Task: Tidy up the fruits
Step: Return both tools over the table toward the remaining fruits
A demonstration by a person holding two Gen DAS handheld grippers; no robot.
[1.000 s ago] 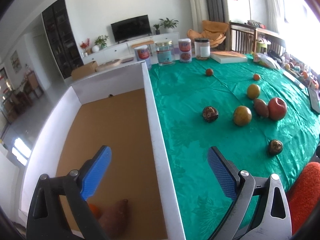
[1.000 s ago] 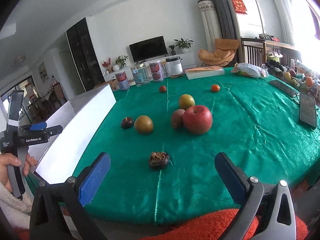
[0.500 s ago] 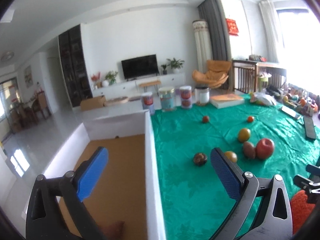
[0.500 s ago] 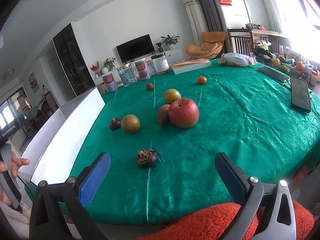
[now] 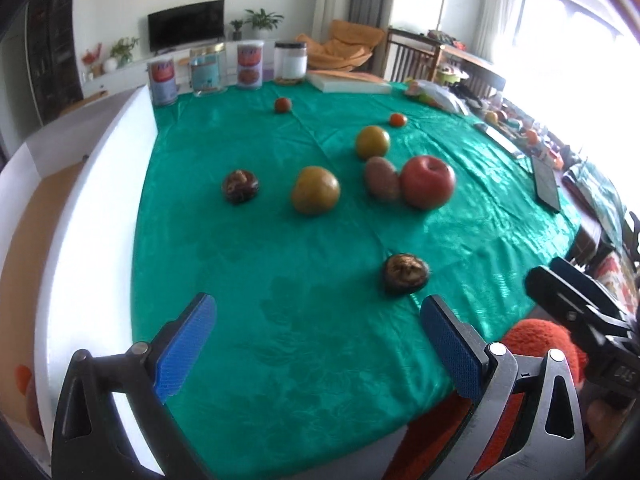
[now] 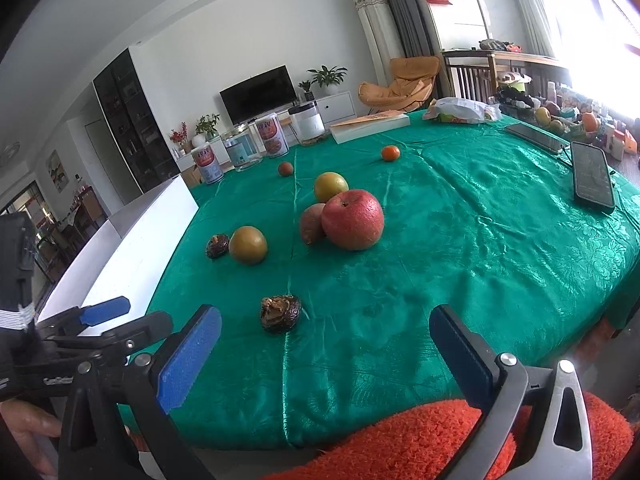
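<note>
Green cloth fills my view. The dark fruit (image 5: 406,273) lies low and right of centre, just beyond my left gripper (image 5: 316,338), nearer its right pad; jaws wide, empty. My right gripper (image 6: 326,356), also wide and empty, has it ahead-left.

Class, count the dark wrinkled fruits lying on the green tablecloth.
2. One dark wrinkled fruit lies nearest the table's front edge; the other dark wrinkled fruit sits beside the yellow-brown round fruit, towards the white box. Others may be hidden inside the box.
</note>
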